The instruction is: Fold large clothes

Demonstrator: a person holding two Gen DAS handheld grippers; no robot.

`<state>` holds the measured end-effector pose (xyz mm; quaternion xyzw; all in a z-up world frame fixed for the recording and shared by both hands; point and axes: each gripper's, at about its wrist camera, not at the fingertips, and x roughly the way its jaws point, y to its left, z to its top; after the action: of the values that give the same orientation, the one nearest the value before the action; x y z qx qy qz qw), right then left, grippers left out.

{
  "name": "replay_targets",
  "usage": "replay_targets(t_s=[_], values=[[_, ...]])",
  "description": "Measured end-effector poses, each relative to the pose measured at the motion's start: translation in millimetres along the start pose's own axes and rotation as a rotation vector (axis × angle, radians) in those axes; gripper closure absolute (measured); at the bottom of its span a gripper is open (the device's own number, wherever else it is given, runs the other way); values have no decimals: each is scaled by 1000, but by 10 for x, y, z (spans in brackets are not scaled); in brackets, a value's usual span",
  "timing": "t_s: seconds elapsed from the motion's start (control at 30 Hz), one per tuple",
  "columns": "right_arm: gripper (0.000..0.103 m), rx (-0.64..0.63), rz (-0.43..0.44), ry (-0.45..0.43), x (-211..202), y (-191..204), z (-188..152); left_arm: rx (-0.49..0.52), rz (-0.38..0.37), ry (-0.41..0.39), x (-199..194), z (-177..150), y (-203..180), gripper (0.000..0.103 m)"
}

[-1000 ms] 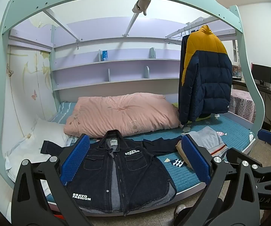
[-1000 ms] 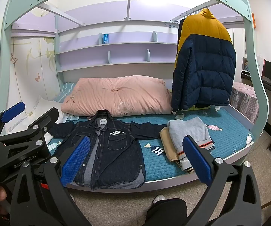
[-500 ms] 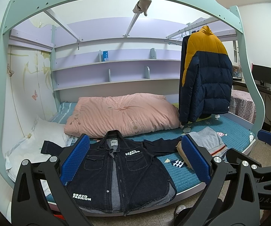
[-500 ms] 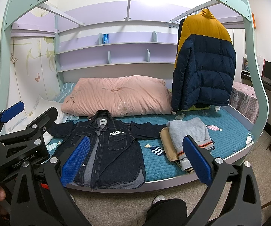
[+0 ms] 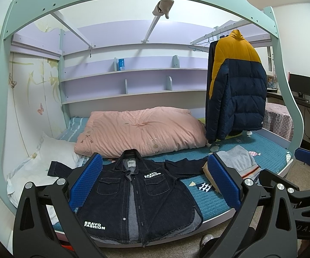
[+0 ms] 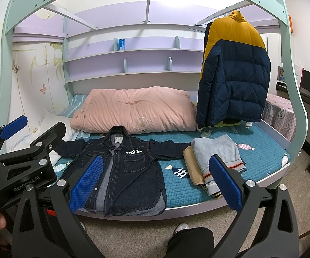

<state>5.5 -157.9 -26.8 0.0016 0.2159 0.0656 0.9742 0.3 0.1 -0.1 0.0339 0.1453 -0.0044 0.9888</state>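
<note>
Lying flat on the bed (image 6: 262, 146), the jacket (image 5: 133, 197) runs collar toward the pink quilt (image 6: 133, 109) and hem to the near edge, sleeves spread sideways. Left gripper (image 5: 155, 185) hangs directly before the jacket, jaws wide, holding nothing. Right gripper (image 6: 155, 182) stands further toward the folded pile (image 6: 215, 157), equally wide and empty. Left is judged nearer.

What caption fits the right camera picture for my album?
Open right gripper facing a denim jacket spread flat on the bed.
</note>
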Motion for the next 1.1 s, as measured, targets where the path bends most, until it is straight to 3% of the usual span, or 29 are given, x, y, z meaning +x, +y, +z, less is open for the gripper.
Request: replay_targets(t_s=[1.1], values=[[8, -2, -1, 0, -3, 39, 14, -1, -1, -1, -3, 0, 0, 5]])
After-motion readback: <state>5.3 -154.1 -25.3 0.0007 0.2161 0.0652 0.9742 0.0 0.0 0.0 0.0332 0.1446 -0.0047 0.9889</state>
